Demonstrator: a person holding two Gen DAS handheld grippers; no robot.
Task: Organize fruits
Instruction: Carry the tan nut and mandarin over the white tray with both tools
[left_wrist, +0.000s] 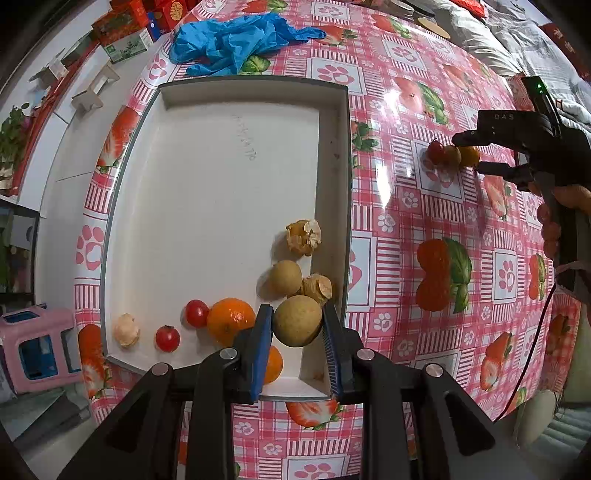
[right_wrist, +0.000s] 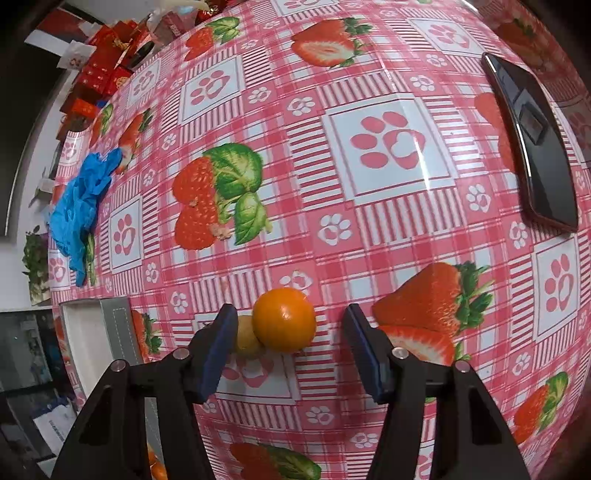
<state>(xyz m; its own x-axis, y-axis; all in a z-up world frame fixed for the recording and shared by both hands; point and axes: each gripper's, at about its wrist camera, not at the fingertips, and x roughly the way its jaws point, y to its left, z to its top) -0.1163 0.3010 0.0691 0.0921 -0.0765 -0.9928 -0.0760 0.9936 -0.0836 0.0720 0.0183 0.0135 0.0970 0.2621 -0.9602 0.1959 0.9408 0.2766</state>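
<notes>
1. Left wrist view: left gripper (left_wrist: 297, 325) clamps a round longan (left_wrist: 297, 320) above the white tray (left_wrist: 341, 155), over its near corner.
2. Tray floor holds an orange (left_wrist: 229, 319), cherry tomatoes (left_wrist: 196, 313), peel scraps.
3. Farther right, the right gripper (right_wrist: 290, 345) stands unclenched around a small orange (right_wrist: 284, 319) on the tablecloth (right_wrist: 369, 221).

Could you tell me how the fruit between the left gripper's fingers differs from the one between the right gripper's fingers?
The left gripper is shut on a tan longan, dull-skinned; the right gripper stands open around a glossy orange, its pads not pressing it. The longan hangs over the white tray; the orange sits on the tablecloth, outside the tray, touching a second longan. Both are round and unpeeled.
</notes>
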